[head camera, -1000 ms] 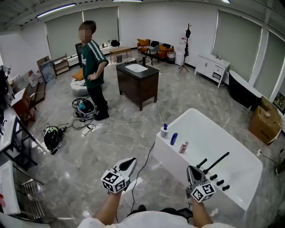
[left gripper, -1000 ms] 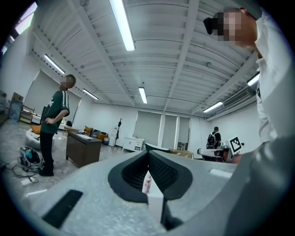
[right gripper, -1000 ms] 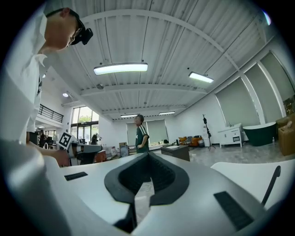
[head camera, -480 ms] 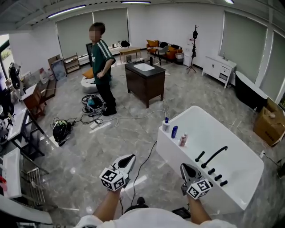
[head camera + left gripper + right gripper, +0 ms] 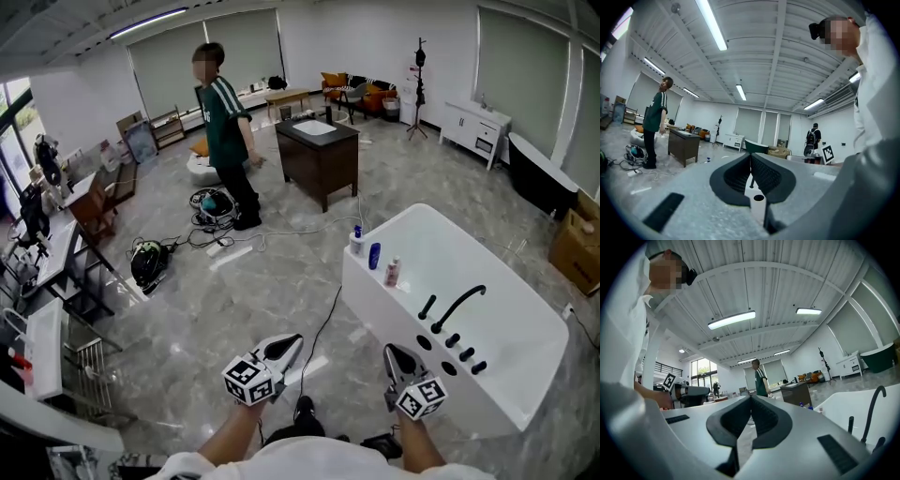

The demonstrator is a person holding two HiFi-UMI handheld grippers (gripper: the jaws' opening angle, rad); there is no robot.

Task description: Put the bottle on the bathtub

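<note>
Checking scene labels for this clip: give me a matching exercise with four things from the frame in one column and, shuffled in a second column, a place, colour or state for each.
Things:
1. blue bottle
2. faucet
3. left gripper
4. cabinet

Descriptions:
A. fingers shut, nothing between them
B. dark, on the floor beyond the bathtub, white basin on top
C. on the bathtub rim, between a blue-capped white bottle and a pale bottle
D. black, curved, rising from the bathtub rim

Pairs: 1-C; 2-D; 3-A; 4-B
</note>
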